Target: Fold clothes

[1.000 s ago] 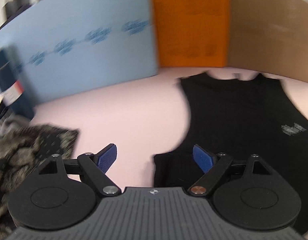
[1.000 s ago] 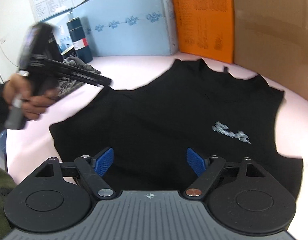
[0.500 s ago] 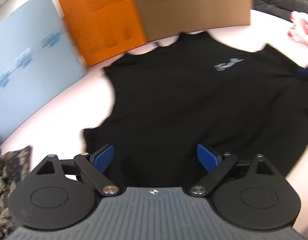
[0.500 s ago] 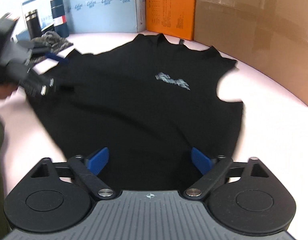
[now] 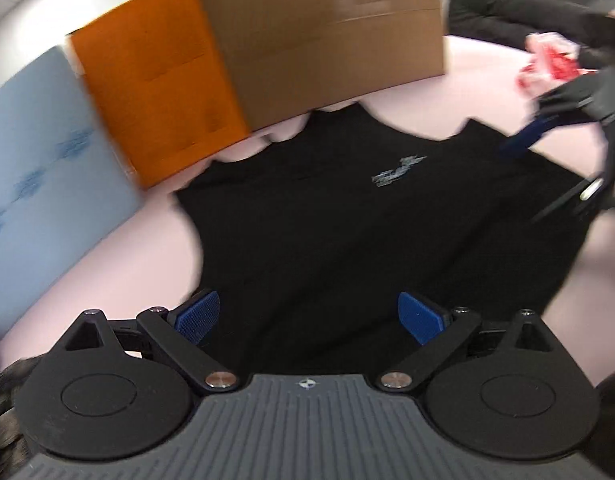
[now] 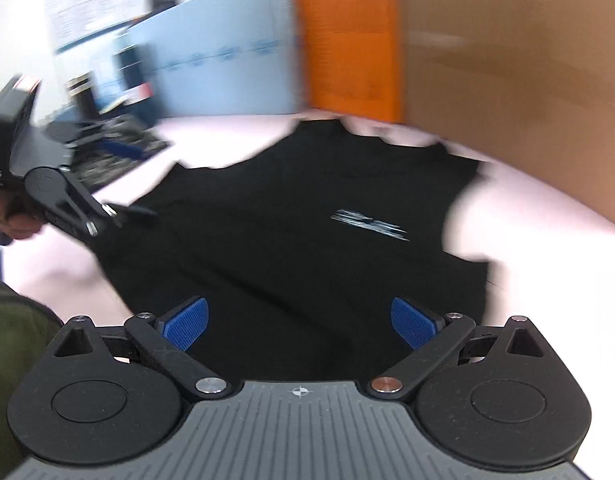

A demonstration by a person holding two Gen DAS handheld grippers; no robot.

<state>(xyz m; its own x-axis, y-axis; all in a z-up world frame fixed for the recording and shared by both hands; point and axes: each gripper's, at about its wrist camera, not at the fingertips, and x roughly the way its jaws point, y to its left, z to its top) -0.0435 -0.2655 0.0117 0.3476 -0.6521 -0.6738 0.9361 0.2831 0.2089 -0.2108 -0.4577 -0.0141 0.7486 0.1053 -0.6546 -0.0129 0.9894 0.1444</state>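
1. Two hand-held grippers now face the black sleeveless top [image 5: 347,232] from its hem side; the left hand-held gripper [image 5: 309,316] has swung in from beside the garment a second ago, when pink tabletop [image 5: 119,264] filled most of its view, to sit over the lower left part of the cloth.
2. Left jaws have just been opening and stand wide apart; only flat cloth lies beyond the blue pads [image 5: 197,314], nothing pinched.
3. The right hand-held gripper [image 6: 301,322] has also just been opening its jaws; wide now, no fabric gripped; it has drifted sideways, so the chest print [image 6: 369,224] sits nearer mid-view than a second ago.
4. The top lies spread flat on the tabletop, neck toward the orange board [image 5: 159,80] and cardboard panel [image 5: 327,36], no fold made yet.
5. The patterned cloth [image 6: 115,148] stays off to the left side, apart from the top.
6. Judgement: both grippers look set for a first grab, likely the hem or side edges; task barely begun; both views are motion-blurred, so exact edge contact cannot be told.
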